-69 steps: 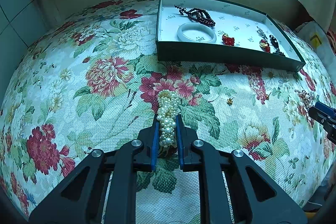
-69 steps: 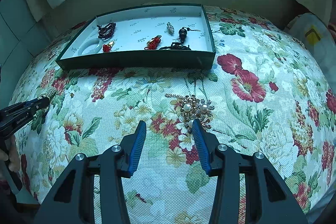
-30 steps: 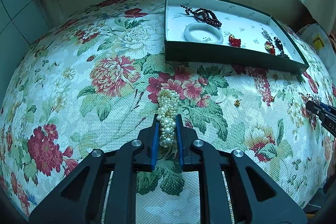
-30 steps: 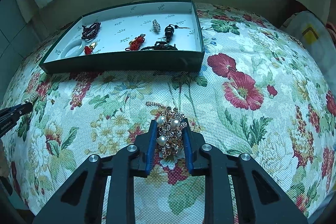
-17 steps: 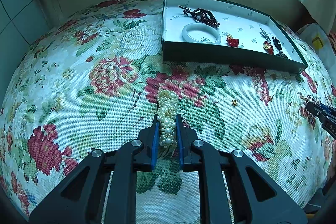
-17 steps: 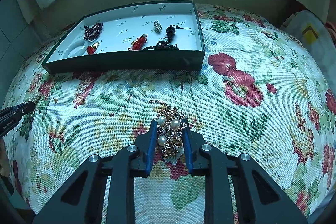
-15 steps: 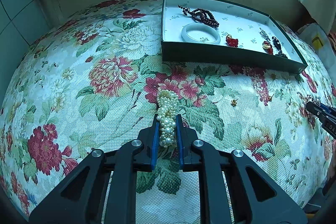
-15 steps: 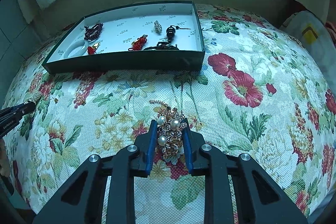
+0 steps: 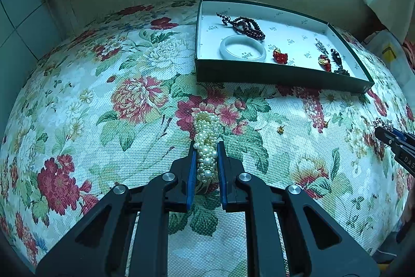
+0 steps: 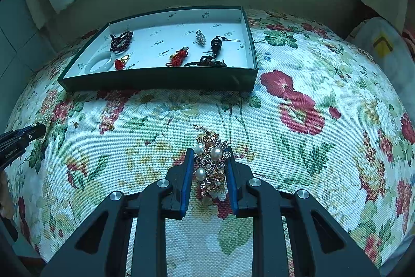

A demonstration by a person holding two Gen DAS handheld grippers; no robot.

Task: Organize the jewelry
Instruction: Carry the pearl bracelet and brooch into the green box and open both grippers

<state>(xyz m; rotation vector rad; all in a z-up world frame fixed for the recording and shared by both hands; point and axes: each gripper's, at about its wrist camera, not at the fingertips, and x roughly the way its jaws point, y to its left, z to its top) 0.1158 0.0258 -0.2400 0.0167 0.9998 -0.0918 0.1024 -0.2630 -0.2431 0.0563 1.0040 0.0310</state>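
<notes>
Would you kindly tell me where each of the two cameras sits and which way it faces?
Left wrist view: sits on the left gripper, looking forward and down along its fingers at the pearl bracelet clamped there; the right gripper's tip shows at the right edge.
Right wrist view: sits on the right gripper, looking forward and down at the pearl brooch it clamps; the left gripper's tip shows at the left edge.
Shared: the green tray of jewelry on the floral cloth.
</notes>
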